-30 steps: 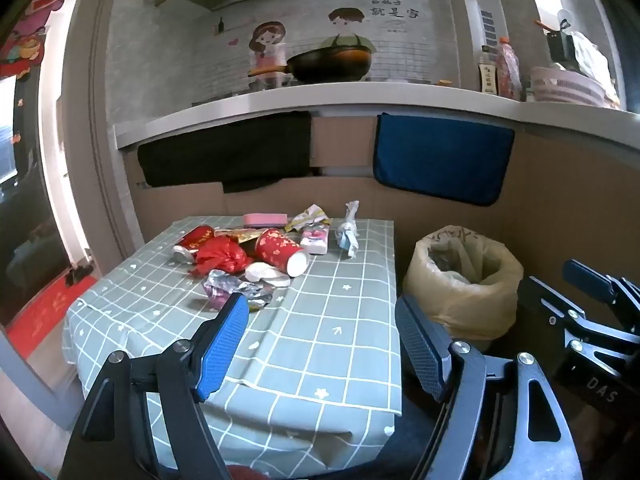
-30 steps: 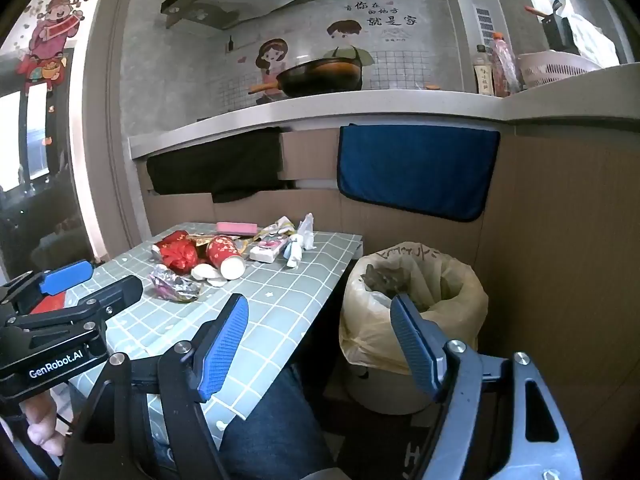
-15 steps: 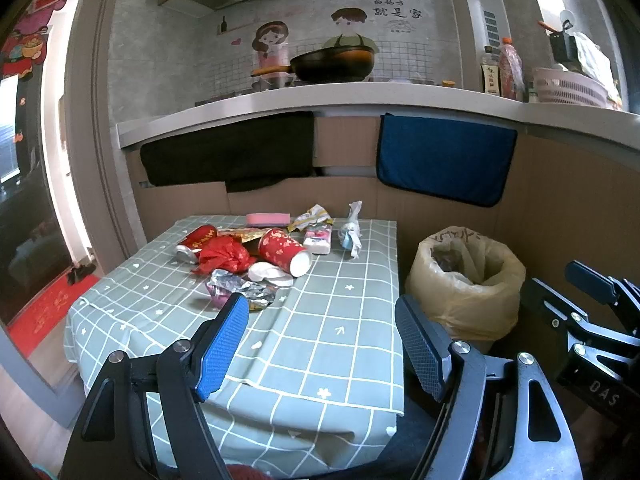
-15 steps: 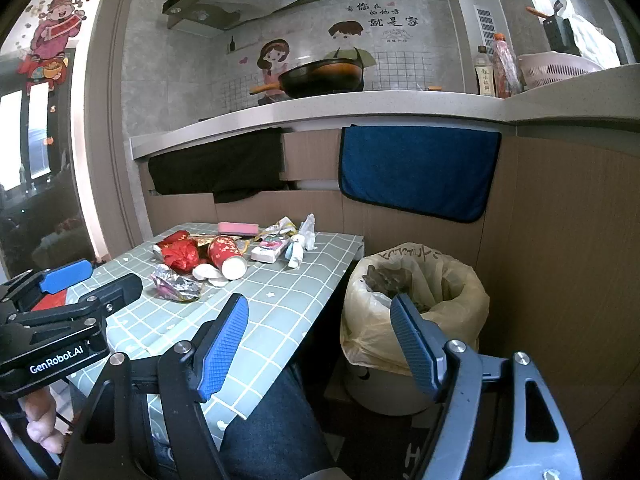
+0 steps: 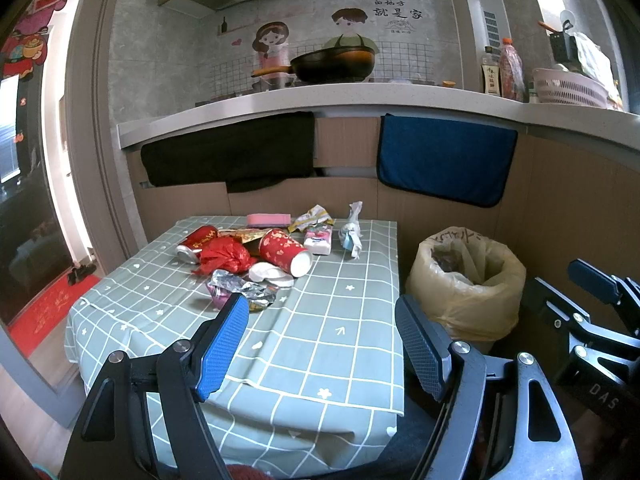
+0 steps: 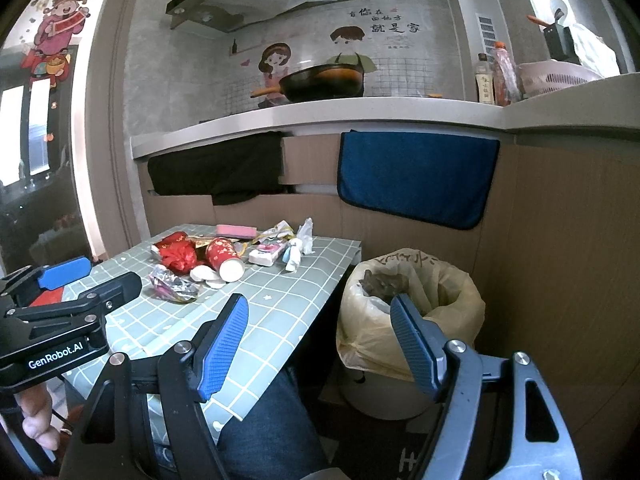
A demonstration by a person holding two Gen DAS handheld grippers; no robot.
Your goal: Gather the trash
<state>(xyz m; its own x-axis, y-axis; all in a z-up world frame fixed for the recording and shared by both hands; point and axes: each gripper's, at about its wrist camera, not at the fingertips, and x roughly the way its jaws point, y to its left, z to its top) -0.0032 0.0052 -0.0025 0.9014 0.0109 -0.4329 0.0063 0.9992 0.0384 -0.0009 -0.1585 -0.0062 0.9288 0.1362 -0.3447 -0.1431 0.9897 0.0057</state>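
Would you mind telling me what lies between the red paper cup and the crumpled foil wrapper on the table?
White crumpled paper lies between the red paper cup and the foil wrapper, clearest in the left wrist view.

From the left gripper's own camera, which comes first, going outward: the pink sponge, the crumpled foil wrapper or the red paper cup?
From the left gripper:
1. Crumpled foil wrapper, just beyond its left finger.
2. Red paper cup, lying on its side mid-table.
3. Pink sponge, at the table's far edge.

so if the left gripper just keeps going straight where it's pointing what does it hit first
Probably the tablecloth itself: the open left gripper points at bare grid just right of the crumpled foil wrapper. Depth is unclear, so it might brush the wrapper.
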